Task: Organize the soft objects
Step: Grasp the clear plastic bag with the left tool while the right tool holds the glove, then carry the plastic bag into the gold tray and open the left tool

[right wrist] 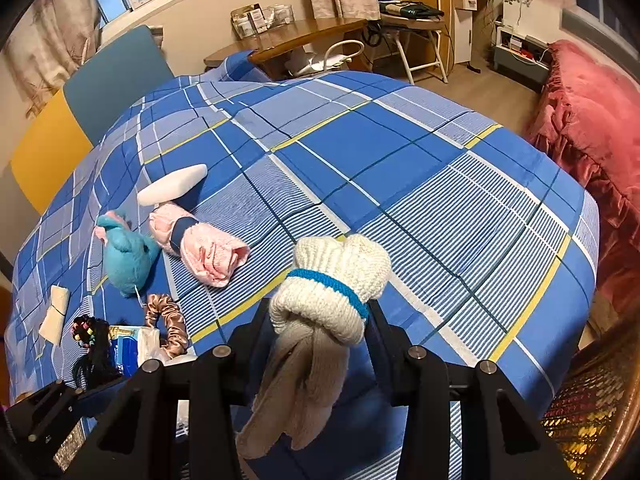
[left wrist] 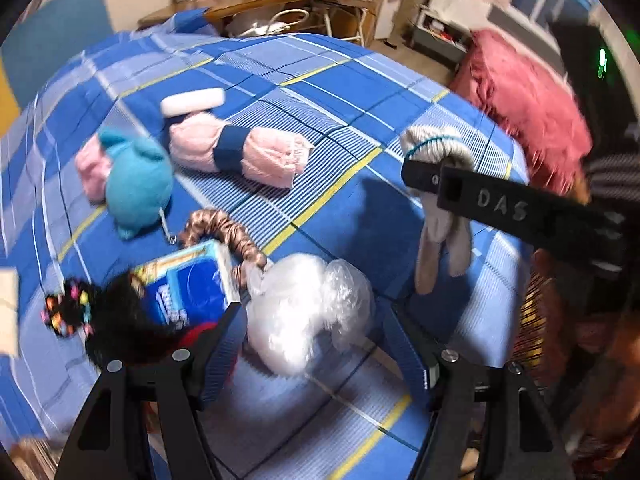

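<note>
My left gripper point(left wrist: 314, 348) stands open low over the blue plaid bedcover point(left wrist: 340, 92). A white soft thing in a clear plastic bag point(left wrist: 304, 312) lies between its blue pads point(left wrist: 224, 344), and neither pad presses on it. My right gripper point(right wrist: 320, 312) is shut on a bundle of cream knit gloves with a blue band point(right wrist: 332, 288), whose ends hang below the jaws. In the left wrist view the same gloves point(left wrist: 436, 148) hang from the right gripper at the right, above the bed.
On the left of the bed lie a teal plush point(left wrist: 136, 184), a pink cloth roll with a navy band point(left wrist: 240, 152), a white oblong pad point(left wrist: 192, 102), a brown scrunchie point(left wrist: 224, 228), a blue tissue pack point(left wrist: 188, 284) and black beaded hair ties point(left wrist: 68, 312). A red blanket point(right wrist: 592, 128) lies right.
</note>
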